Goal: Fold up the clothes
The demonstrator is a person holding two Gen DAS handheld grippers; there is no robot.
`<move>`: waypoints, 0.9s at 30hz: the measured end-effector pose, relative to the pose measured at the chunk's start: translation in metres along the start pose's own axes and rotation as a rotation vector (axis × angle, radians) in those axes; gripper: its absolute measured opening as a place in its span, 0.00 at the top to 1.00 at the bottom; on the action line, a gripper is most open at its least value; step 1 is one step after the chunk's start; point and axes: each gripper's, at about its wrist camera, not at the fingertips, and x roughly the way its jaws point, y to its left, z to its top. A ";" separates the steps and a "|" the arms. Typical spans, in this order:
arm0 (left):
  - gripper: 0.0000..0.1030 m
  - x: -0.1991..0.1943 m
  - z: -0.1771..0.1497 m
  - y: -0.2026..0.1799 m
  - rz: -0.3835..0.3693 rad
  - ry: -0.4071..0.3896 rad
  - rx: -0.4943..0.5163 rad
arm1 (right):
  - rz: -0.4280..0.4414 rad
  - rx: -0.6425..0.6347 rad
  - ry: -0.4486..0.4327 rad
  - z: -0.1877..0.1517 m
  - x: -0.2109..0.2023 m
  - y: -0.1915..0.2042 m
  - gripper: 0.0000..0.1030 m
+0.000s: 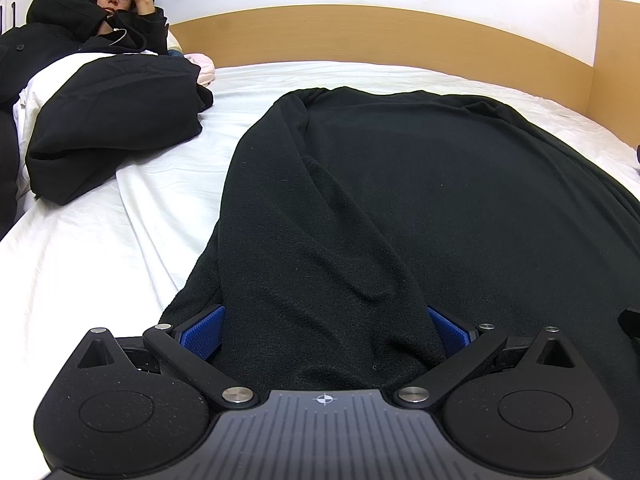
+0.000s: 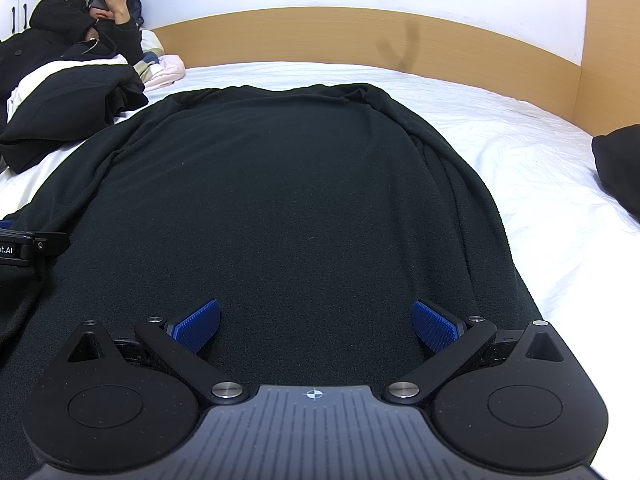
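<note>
A black garment [image 2: 288, 200] lies spread along the white sheet [image 2: 520, 152], its far edge at 12 o'clock near the headboard [image 2: 360, 36]. The left gripper [image 1: 325, 330], fingers wide apart, straddles a raised fold at the near hem. The right gripper [image 2: 316, 326] is spread open over flat cloth. Bare sheet lies at 3 o'clock; a person [image 2: 80, 36] and a dark bundle [image 1: 116, 120] lie at 10 o'clock.

A garment [image 2: 280, 184] lies on the bed [image 2: 520, 152], a person [image 2: 60, 40] reclining far left.
</note>
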 end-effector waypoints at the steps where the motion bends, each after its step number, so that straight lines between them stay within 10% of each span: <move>1: 0.01 0.000 0.000 -0.001 0.000 0.000 0.000 | 0.000 0.000 0.000 0.000 0.000 0.000 0.00; 6: 0.01 0.000 0.000 0.000 -0.003 -0.002 -0.004 | 0.006 0.015 -0.001 0.002 -0.002 -0.004 0.01; 9: 0.01 0.000 0.000 0.000 -0.007 -0.004 -0.009 | 0.098 0.072 -0.049 0.003 -0.020 -0.023 0.32; 24: 0.00 -0.001 0.000 0.000 0.002 -0.002 -0.002 | 0.164 0.316 -0.038 0.003 -0.069 -0.153 0.62; 27: 0.00 -0.001 0.000 0.000 0.002 -0.002 -0.002 | 0.153 0.325 -0.005 0.000 -0.070 -0.167 0.81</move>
